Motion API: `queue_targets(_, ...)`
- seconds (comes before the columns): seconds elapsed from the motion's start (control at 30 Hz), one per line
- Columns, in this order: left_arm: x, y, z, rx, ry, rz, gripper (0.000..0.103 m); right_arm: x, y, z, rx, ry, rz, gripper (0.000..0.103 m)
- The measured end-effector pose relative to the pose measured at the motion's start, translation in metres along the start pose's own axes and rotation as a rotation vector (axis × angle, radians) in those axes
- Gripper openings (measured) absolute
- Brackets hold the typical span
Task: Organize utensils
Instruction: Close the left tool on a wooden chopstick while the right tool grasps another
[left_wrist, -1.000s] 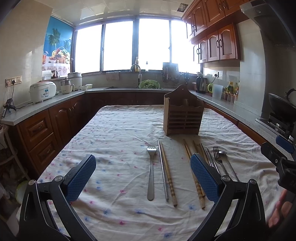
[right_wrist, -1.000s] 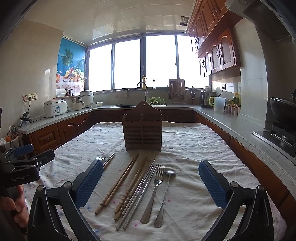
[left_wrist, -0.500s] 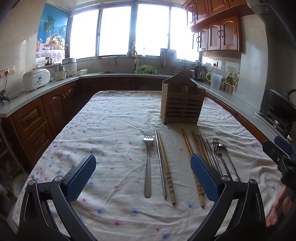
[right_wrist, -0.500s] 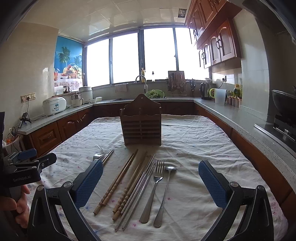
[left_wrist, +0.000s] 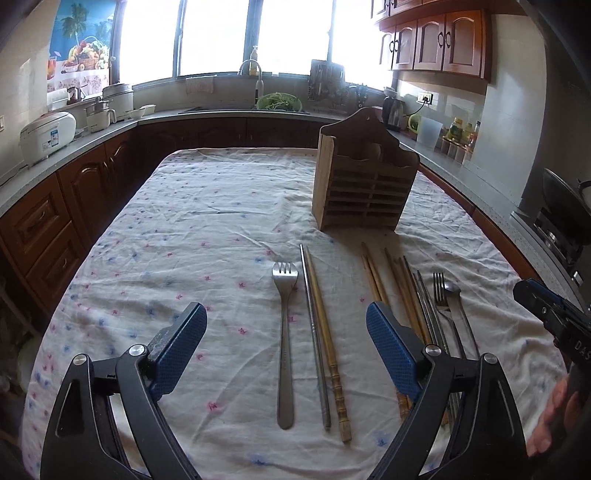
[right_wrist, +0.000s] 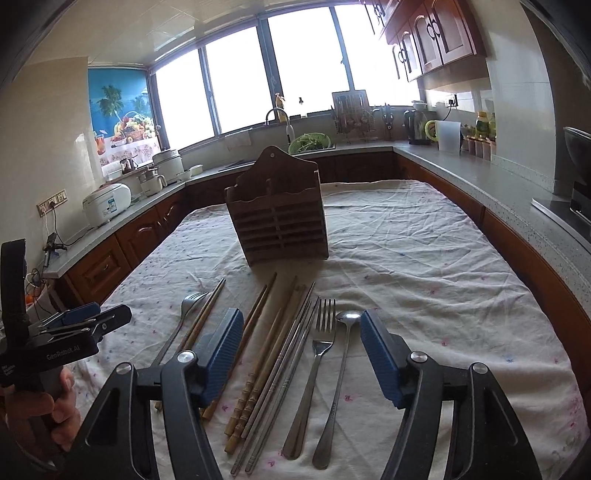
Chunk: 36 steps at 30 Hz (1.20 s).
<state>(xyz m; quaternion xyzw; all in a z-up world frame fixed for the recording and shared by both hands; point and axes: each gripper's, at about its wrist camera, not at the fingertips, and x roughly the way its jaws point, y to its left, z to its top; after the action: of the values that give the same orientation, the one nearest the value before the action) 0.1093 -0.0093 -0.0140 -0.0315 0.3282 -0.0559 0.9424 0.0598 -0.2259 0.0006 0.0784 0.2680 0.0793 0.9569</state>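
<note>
both claws have dropped closer to the desk (left_wrist: 207, 206) over the last second. the left claw (left_wrist: 286, 345), released and empty, now frames a fork (left_wrist: 285, 332) and a chopstick pair (left_wrist: 323, 339). the right claw (right_wrist: 301, 352), also released but narrower than before, hangs over chopsticks (right_wrist: 266, 354), a second fork (right_wrist: 314, 363) and a spoon (right_wrist: 338, 373). the wooden holder (right_wrist: 277, 218) stands upright beyond the utensils. a first pick looks imminent.

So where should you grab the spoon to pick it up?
Probably mid-handle, from straight above: the spoon lies flat, its thin handle pointing at the open right hand-held gripper. The fork lies close on one side, so fingers should straddle across the handle.
</note>
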Motion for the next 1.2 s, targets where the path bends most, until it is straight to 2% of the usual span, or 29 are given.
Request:
queue_targets(0.33,0.032,-0.012,0.013,0.015,0.092,-0.054,0.071,0.025,-0.009,0.010,0.034,0.076,0.015,0.048)
queue_targets(0.43,0.044,-0.013,0.017,0.011,0.131,-0.078,0.063,0.036,-0.008,0.013,0.041,0.104,0.040,0.040)
queue_targets(0.5,0.052,-0.015,0.020,0.011,0.150,-0.095,0.055,0.046,-0.006,0.017,0.047,0.127,0.063,0.031)
queue_targets(0.57,0.063,-0.016,0.024,0.012,0.174,-0.113,0.051,0.058,-0.002,0.020,0.047,0.152,0.088,0.028)
queue_targets(0.7,0.085,-0.018,0.034,0.012,0.232,-0.165,0.035,0.088,0.004,0.027,0.068,0.220,0.138,0.021)
queue_targets(0.97,0.134,-0.022,0.052,0.051,0.329,-0.198,0.025,0.147,0.002,0.034,0.106,0.349,0.164,0.016)
queue_targets(1.07,0.146,-0.021,0.055,0.043,0.356,-0.221,0.024,0.164,0.002,0.035,0.112,0.385,0.162,0.015)
queue_targets(1.2,0.159,-0.021,0.053,0.061,0.392,-0.200,0.023,0.180,0.002,0.037,0.108,0.426,0.154,0.015)
